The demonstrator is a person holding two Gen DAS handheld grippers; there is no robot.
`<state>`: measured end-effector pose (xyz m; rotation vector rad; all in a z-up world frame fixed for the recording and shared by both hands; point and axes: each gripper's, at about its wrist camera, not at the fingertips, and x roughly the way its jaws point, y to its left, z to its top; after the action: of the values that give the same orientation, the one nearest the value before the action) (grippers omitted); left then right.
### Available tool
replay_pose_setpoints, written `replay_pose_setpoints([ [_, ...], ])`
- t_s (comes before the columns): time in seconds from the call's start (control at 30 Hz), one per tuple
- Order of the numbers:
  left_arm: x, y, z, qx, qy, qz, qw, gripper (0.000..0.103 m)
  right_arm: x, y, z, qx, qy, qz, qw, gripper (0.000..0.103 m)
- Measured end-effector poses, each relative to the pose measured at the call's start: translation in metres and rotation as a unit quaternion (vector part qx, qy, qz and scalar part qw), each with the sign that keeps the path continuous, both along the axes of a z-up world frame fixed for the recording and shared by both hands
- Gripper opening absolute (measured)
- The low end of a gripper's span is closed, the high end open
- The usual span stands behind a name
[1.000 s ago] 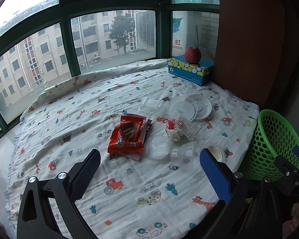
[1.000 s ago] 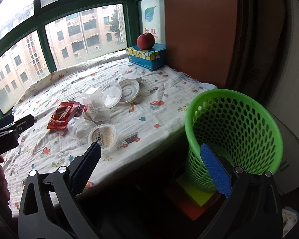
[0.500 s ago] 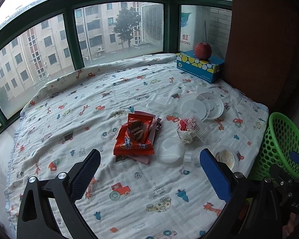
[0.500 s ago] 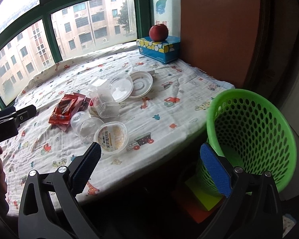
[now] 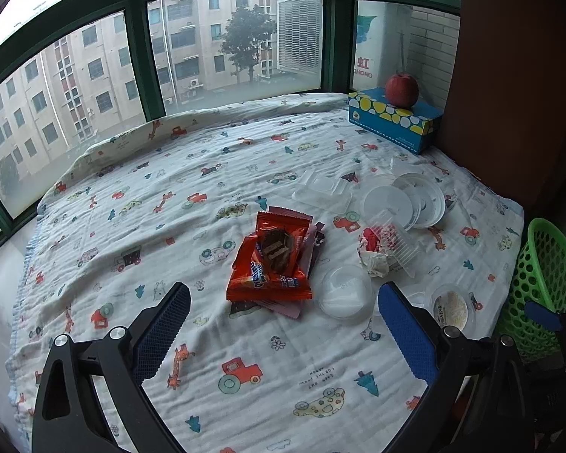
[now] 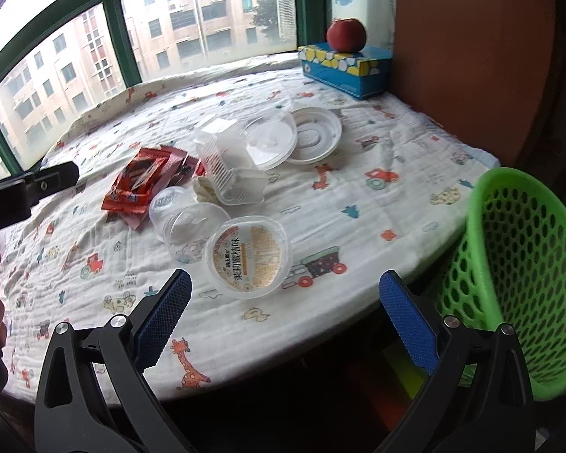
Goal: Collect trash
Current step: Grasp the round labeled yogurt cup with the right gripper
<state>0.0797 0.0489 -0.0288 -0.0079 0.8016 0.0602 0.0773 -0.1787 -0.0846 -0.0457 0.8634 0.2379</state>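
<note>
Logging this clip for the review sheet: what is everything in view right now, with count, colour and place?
Snack wrappers: small pile, orange-red, middle of cloth.
Labelled tub: one, clear, near front edge.
Clear cups: two, beside wrappers.
Ridged box: one, clear, by crumpled tissue.
Round lids: two, white, further back.
Flat tray: one, clear.
Apple: one, red, on tissue box, blue, far corner.
Basket: one, green, right of table.
Cloth: white, cartoon print.
Left gripper: open, empty.
Right gripper: open, empty.
</note>
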Motion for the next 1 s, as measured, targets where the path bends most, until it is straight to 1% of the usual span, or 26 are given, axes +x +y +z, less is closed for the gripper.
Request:
replay_pose_setpoints([
  [0.17,0.006,0.008,-0.004,-0.01,0.005,0.001,0.9999,0.096,0.009,0.011,-0.012,-0.003,0.011,0.021,1.0,0.097],
  [0.4,0.01,0.018,-0.014,-0.049,0.021,-0.009,0.9986,0.096,0.024,0.018,-0.028,-0.004,0.025,0.046,0.999,0.09],
  [0.47,0.009,0.019,-0.017,-0.052,0.021,-0.018,0.9983,0.096,0.028,0.019,-0.033,-0.007,0.028,0.052,0.998,0.089],
  [0.63,0.007,0.012,-0.024,-0.054,0.027,-0.053,0.9968,0.096,0.036,0.023,-0.041,-0.009,0.035,0.071,0.997,0.081],
  [0.7,0.006,0.008,-0.027,-0.056,0.03,-0.066,0.9958,0.096,0.037,0.023,-0.042,-0.004,0.037,0.077,0.996,0.075],
  [0.73,0.006,0.007,-0.029,-0.056,0.033,-0.07,0.9954,0.096,0.038,0.023,-0.042,0.0,0.038,0.078,0.996,0.075],
  [0.8,0.006,0.003,-0.033,-0.062,0.039,-0.076,0.9944,0.096,0.037,0.023,-0.041,0.005,0.036,0.083,0.996,0.068],
  [1.0,0.002,-0.016,-0.041,-0.08,0.045,-0.111,0.9896,0.095,0.031,0.015,-0.032,0.009,0.025,0.083,0.996,0.068],
])
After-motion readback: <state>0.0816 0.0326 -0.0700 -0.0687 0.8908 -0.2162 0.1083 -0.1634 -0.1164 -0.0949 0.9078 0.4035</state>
